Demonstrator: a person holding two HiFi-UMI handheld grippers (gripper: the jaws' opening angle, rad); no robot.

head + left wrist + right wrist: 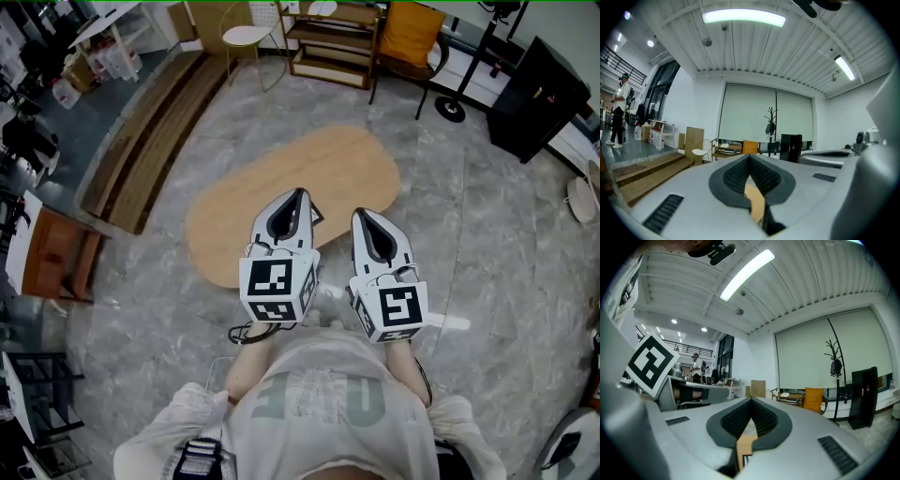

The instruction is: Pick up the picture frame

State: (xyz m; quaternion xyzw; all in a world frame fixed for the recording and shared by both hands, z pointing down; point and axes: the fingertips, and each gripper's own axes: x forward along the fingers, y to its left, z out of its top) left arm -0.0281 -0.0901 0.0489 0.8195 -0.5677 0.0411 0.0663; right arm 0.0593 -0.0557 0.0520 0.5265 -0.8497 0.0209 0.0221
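My left gripper (302, 193) and right gripper (361, 213) hang side by side over the near edge of an oval wooden table (291, 173), both pointing away from me and nearly level. In the left gripper view the left gripper's (750, 156) jaws meet at the tip, with only table wood showing through the gap behind. The right gripper (751, 400) looks the same, shut on nothing. A small dark-edged flat thing (317, 216) pokes out beside the left gripper on the table. It may be the picture frame, mostly hidden under the grippers.
Behind the table stand a low wooden shelf (333, 42), a chair with an orange cushion (410, 33), a round white side chair (246, 37) and a black cabinet (539, 98). Wooden steps (141, 150) run along the left. A person (618, 112) stands far off.
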